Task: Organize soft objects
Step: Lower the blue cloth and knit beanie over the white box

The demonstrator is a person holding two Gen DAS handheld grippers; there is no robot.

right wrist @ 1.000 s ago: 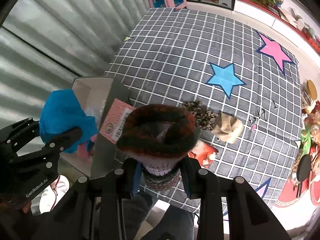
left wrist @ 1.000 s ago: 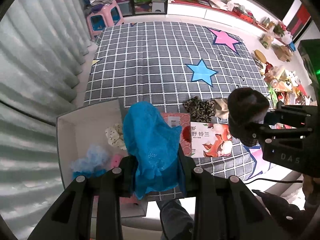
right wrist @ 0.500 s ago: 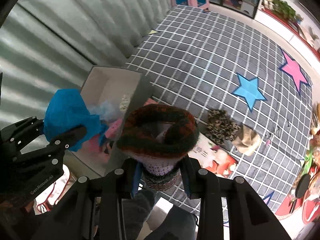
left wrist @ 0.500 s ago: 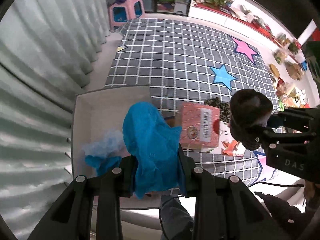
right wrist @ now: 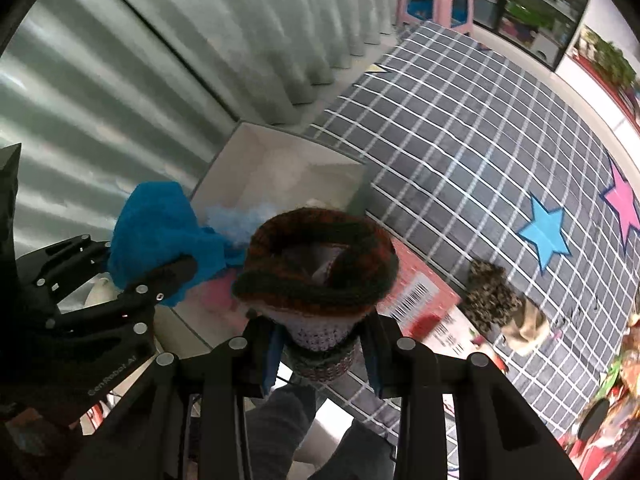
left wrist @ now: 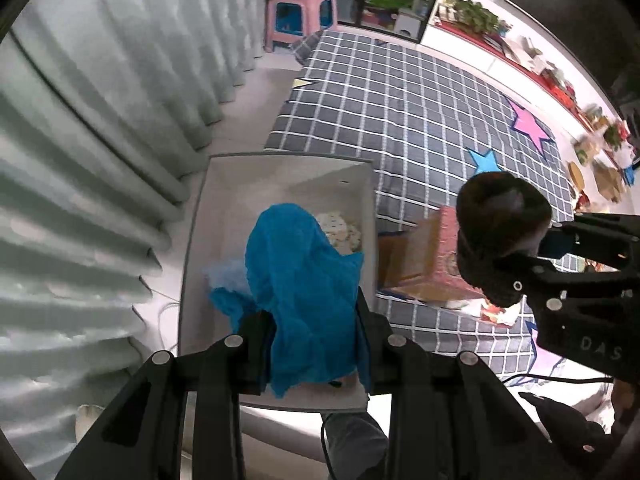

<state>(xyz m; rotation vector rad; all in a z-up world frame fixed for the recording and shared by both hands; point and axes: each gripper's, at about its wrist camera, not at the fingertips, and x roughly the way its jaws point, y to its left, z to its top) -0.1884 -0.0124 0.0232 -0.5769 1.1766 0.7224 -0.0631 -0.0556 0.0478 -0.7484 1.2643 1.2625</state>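
The right gripper (right wrist: 318, 344) clamps a dark red-and-green knitted wool hat (right wrist: 316, 268) above the near corner of the open white cardboard box (right wrist: 280, 168). Left of the box, the left gripper (right wrist: 132, 280) grips a bright blue fuzzy cloth (right wrist: 160, 232).

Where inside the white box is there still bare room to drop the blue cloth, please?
The far half of the white box, toward the curtain, shows bare floor. The near half is crowded: a light blue fluffy piece, a patterned cream item by the right wall, and something pink. The blue cloth in the left tool hangs over that crowded end.
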